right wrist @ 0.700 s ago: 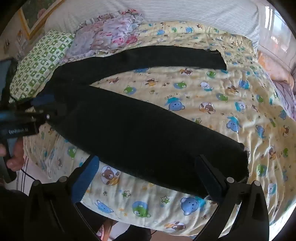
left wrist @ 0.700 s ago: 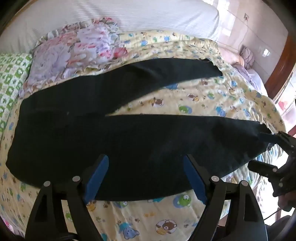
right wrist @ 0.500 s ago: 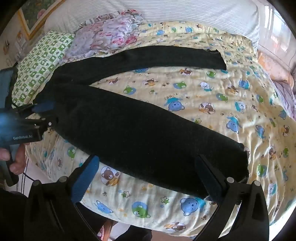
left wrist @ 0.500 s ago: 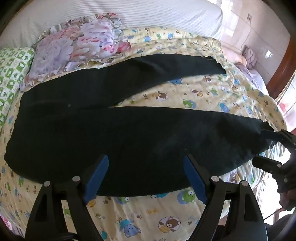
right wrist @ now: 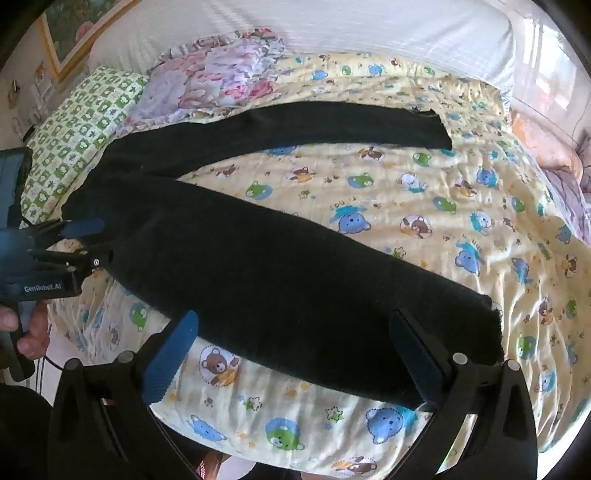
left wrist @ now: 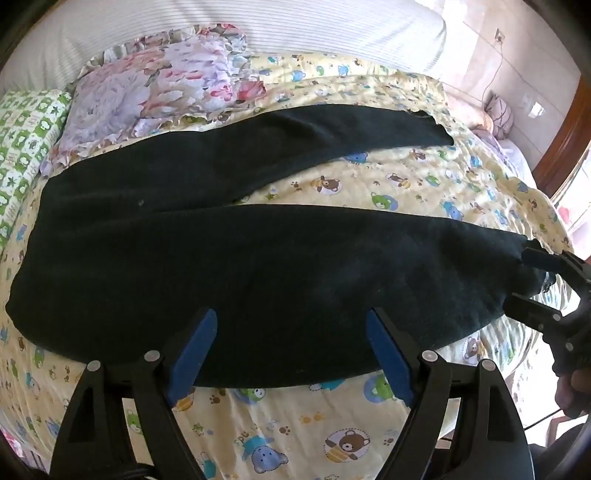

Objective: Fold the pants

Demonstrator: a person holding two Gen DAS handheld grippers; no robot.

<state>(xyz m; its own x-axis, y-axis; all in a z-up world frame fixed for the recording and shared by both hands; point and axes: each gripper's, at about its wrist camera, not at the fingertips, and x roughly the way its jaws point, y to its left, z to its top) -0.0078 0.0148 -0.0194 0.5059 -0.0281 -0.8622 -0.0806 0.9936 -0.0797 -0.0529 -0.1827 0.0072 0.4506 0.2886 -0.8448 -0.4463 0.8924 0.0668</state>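
Note:
Black pants (left wrist: 240, 266) lie flat on the yellow cartoon-print bedspread, waist at the left, two legs spread apart toward the right. The far leg (left wrist: 332, 136) lies away from the near leg (right wrist: 295, 295). My left gripper (left wrist: 291, 347) is open, its blue pads over the near edge of the seat and thigh area. My right gripper (right wrist: 291, 354) is open, straddling the near leg close to its cuff (right wrist: 484, 332). The right gripper also shows in the left wrist view (left wrist: 532, 280) at the cuff, and the left gripper shows in the right wrist view (right wrist: 85, 243) by the waist.
A floral pillow (left wrist: 155, 96) and a green checked pillow (left wrist: 22, 147) lie behind the waist. A white striped bolster (left wrist: 258, 26) runs along the back. The bed's near edge (right wrist: 295, 443) drops off just below the grippers. More bedding (right wrist: 554, 158) lies at the right.
The left gripper has risen and drawn back slightly, so more of the bedspread shows below the pants. The right gripper has hardly moved. Both stay open.

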